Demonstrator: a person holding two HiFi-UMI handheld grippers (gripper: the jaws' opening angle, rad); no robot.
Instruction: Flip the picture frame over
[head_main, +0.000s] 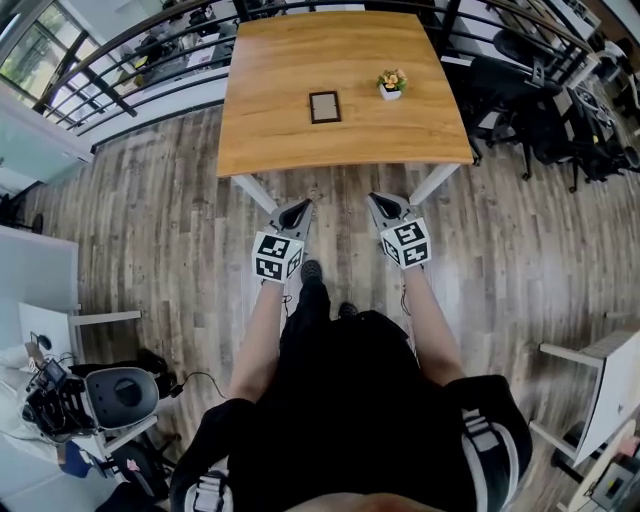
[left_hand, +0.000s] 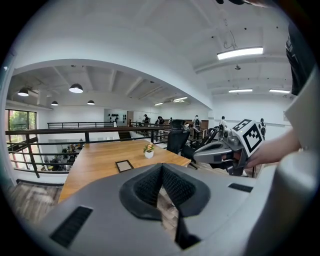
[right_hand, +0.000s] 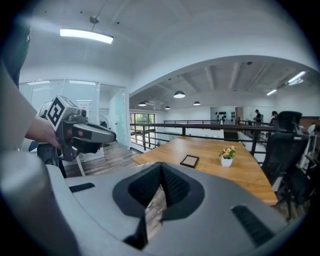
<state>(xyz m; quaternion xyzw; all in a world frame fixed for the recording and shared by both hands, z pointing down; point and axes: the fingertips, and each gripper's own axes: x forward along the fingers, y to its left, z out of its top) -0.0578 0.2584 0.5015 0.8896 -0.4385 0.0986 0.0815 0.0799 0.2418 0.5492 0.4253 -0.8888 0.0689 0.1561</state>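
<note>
A small dark picture frame (head_main: 325, 106) lies flat near the middle of the wooden table (head_main: 270, 140); it also shows in the left gripper view (left_hand: 124, 165) and the right gripper view (right_hand: 190, 161). My left gripper (head_main: 301, 207) and right gripper (head_main: 376, 199) hang side by side over the floor, short of the table's near edge and well away from the frame. Both are shut with nothing between their jaws. The right gripper (left_hand: 200, 155) appears in the left gripper view, and the left gripper (right_hand: 111, 135) in the right gripper view.
A small white pot with flowers (head_main: 391, 84) stands on the table right of the frame. Black office chairs (head_main: 530, 105) stand right of the table, a dark railing (head_main: 110, 70) runs behind it. A chair and cables (head_main: 110, 400) are at the lower left.
</note>
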